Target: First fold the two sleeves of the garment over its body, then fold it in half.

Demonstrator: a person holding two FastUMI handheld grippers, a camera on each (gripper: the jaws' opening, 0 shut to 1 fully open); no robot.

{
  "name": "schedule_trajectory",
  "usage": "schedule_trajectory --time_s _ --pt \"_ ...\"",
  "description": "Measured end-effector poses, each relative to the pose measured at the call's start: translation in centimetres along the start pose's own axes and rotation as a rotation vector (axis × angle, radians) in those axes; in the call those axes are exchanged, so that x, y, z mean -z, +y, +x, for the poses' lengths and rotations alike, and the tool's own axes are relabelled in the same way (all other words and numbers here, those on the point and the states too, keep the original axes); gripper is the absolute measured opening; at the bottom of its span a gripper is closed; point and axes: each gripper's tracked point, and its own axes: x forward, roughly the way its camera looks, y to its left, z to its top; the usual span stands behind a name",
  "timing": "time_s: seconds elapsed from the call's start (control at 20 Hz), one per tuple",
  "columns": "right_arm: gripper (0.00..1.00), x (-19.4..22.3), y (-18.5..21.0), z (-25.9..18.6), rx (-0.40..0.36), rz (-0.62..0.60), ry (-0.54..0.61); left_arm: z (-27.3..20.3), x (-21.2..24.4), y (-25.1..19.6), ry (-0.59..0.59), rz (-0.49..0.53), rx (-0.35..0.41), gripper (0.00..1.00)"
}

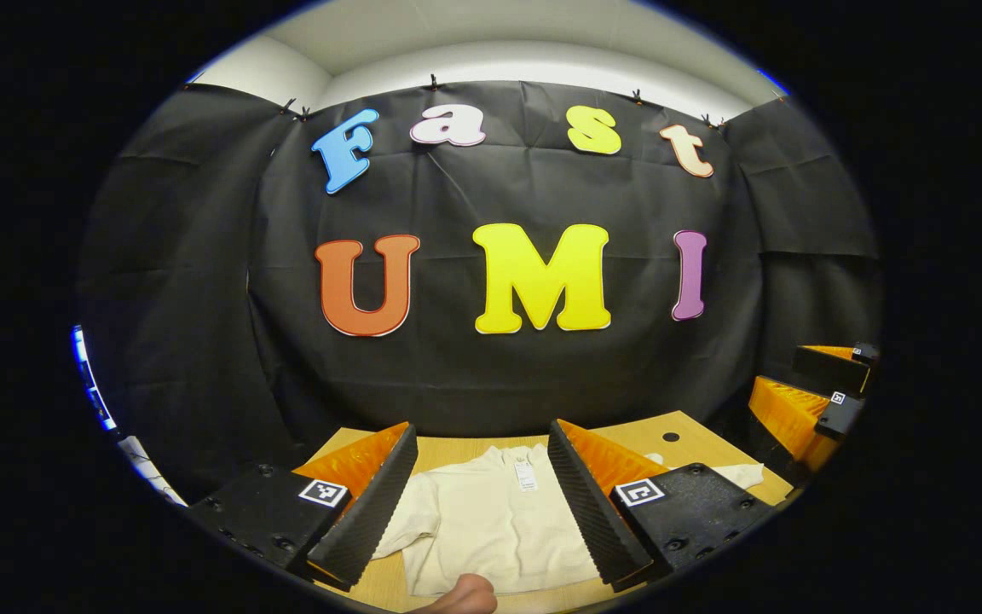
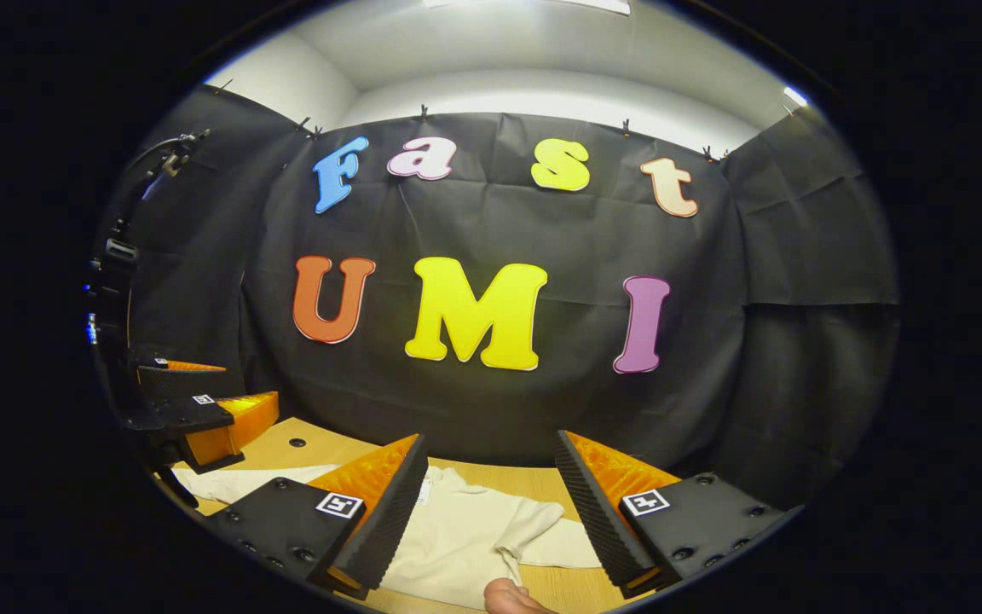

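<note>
Lying flat: soft cream garment (image 1: 491,520)

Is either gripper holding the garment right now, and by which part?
Nothing is held. Both grippers' jaws stand open above the cream garment, which lies flat on the table.

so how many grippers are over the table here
2. The left gripper hangs open over the cream shirt; the right gripper hangs open over the shirt's other side, also seen at the left view's right edge.
</note>
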Motion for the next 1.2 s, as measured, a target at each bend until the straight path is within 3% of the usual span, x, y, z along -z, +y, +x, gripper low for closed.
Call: schedule_trajectory --time_s 0.2,0.5,0.7,0.85,1.05,1.2 --pt "0.94 1.6 -5.2 2.3 0.109 0.009 0.028 -0.2 -0.2 -0.3 -0.001 -0.002 -0.011 0.98" --pt "0.95 9.0 -18.1 7.0 0.316 -0.062 0.113 -0.6 0.4 -0.5 0.021 -0.011 -0.074 0.98" --pt "0.95 17.4 -27.4 8.5 0.434 -0.068 0.274 -1.5 0.3 -0.6 0.022 -0.017 -0.155 0.98" --pt "0.95 25.2 -33.1 9.5 0.477 -0.029 0.449 -2.3 0.4 -1.6 0.024 -0.008 -0.202 0.98" --pt "0.95 34.5 -36.7 10.8 0.491 0.093 0.687 -3.2 -0.6 -2.6 -0.003 0.007 -0.252 0.97" --pt "0.95 39.4 -37.1 10.1 0.484 0.167 0.887 -3.4 -0.5 -4.1 -0.004 -0.005 -0.238 0.98"
